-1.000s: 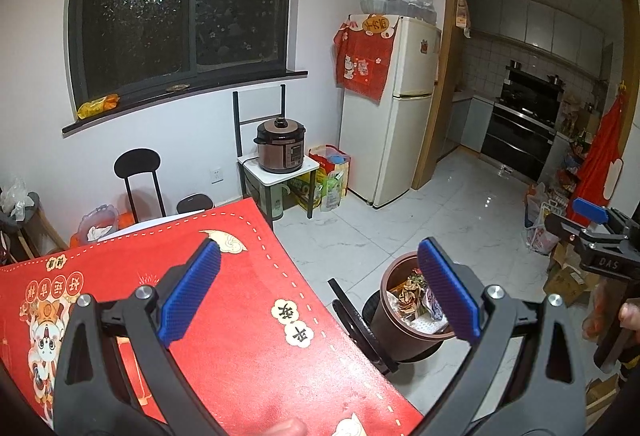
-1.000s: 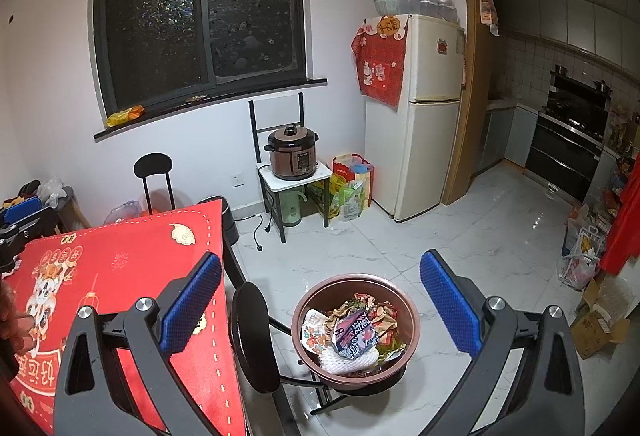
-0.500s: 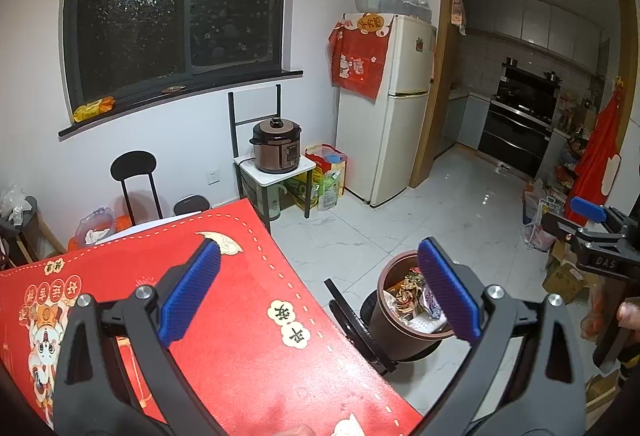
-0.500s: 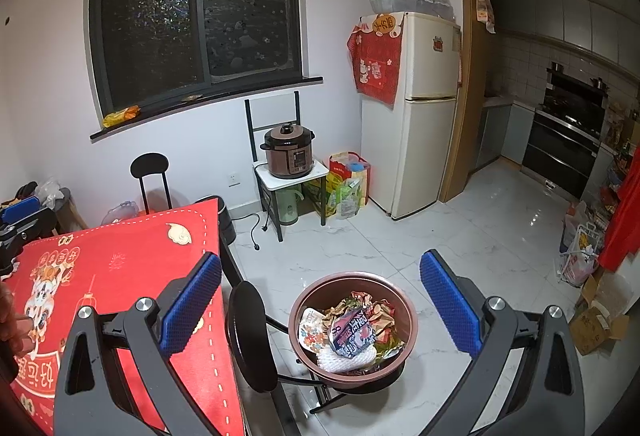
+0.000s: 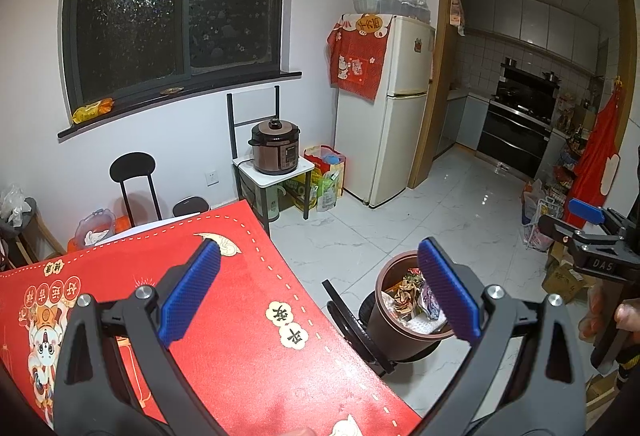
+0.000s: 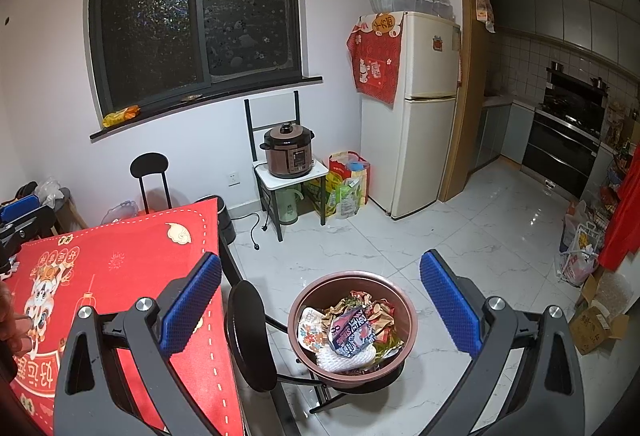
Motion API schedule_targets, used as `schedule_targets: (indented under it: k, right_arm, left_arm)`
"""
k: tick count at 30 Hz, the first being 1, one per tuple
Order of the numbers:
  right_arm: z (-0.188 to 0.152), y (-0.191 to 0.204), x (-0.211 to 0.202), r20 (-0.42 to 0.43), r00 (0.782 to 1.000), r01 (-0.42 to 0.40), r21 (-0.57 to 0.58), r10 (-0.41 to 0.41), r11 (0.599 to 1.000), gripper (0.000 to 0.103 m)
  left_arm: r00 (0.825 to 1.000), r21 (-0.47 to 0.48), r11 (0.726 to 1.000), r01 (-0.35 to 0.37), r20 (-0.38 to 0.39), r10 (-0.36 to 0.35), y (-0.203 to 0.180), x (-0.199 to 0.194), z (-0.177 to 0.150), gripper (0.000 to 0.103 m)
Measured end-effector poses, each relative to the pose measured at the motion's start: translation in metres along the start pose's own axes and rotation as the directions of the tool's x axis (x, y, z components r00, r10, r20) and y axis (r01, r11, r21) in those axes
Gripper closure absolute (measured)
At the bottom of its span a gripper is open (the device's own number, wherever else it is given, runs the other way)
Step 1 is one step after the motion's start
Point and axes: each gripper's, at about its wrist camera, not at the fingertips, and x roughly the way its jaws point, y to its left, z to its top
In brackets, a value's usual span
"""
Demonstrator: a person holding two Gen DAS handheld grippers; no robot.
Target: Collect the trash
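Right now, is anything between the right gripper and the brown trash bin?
Nothing visible blocks it. The open right gripper hangs above the brown trash bin, whose mouth is uncovered and full of wrappers. The black chair back stands just left of the bin.

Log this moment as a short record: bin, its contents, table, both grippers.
bin: brown round trash bin resting on a black chair seat beside the table
contents: crumpled wrappers and paper, filling it close to the rim
table: red printed tablecloth, no loose trash visible on it
left gripper: open, holding nothing
right gripper: open, holding nothing, above the bin
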Motion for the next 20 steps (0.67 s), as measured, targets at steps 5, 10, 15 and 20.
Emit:
schedule_targets:
  k: [5,10,15,20]
  right_arm:
    - [-0.0008,-0.0002,-0.0001,-0.001,1.0,0.001,0.001,-0.001,1.0,0.005]
    - [-0.0013,0.0,0.0007,-0.002,1.0,0.001,0.001,-0.001,1.0,0.005]
    - [-0.0057,-0.0021,-0.0019,-0.007,1.0,0.002,0.005,-0.002,1.0,0.005]
    - [-0.0084,-0.0036,-0.0015,-0.014,1.0,-0.005,0.003,0.005,1.0,0.005]
  left_arm:
    - [1.0,0.006,1.0,0.002,0.001,-0.002,-0.0023,-0.0006,0.002,0.006]
    - [1.0,0.011,1.0,0.005,0.002,-0.005,-0.004,0.0007,0.0036,0.006]
    - [1.0,0.015,1.0,0.003,0.0,-0.003,-0.0063,0.001,0.0015,0.006]
    - [1.0,0.003,1.0,-0.011,-0.003,0.011,-0.007,0.0028,0.0005,0.006]
